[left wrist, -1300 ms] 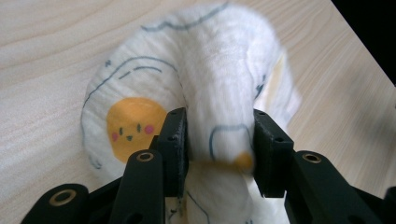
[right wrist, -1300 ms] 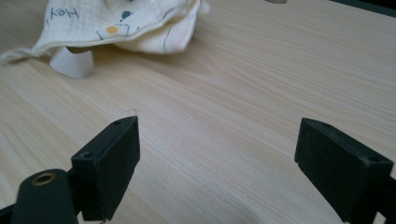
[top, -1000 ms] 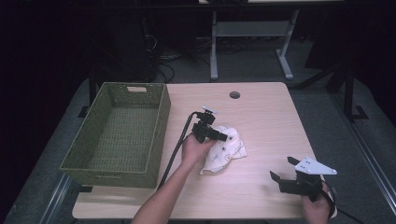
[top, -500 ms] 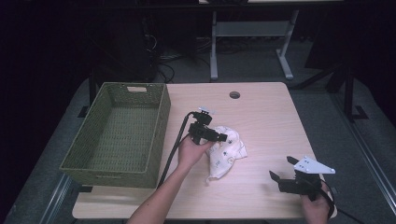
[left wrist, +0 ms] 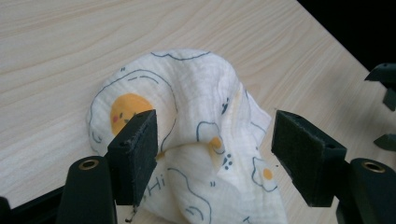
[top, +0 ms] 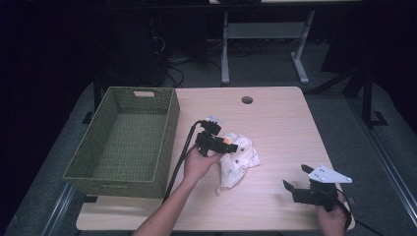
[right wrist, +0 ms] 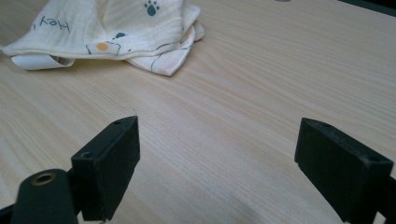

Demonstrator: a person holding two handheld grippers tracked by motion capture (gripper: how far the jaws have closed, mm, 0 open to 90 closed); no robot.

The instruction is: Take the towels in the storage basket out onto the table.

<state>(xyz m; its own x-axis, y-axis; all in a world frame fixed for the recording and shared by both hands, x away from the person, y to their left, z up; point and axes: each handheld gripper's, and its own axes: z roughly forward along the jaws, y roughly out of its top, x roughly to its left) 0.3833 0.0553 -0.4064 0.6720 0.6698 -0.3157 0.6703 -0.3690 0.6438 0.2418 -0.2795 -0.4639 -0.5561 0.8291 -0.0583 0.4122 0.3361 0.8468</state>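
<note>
Left gripper (top: 227, 145) fingers just opened over one cloth (top: 238, 160); one basket (top: 123, 140).

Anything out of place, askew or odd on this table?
Only the printed cloth: it lies crumpled in a bunched heap mid-table, not flat or folded, and outside the green basket. The left gripper has just been opening, its pads apart around the bunched cloth. Nothing looks spilled or damaged.

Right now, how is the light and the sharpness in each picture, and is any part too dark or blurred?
High view: the table is evenly lit, the room behind is almost black, and the basket is dim but readable. Left gripper view: the cloth is sharp and bright, with no glare. Right gripper view: the wood grain is clear, while the near tongs look slightly soft.
</note>
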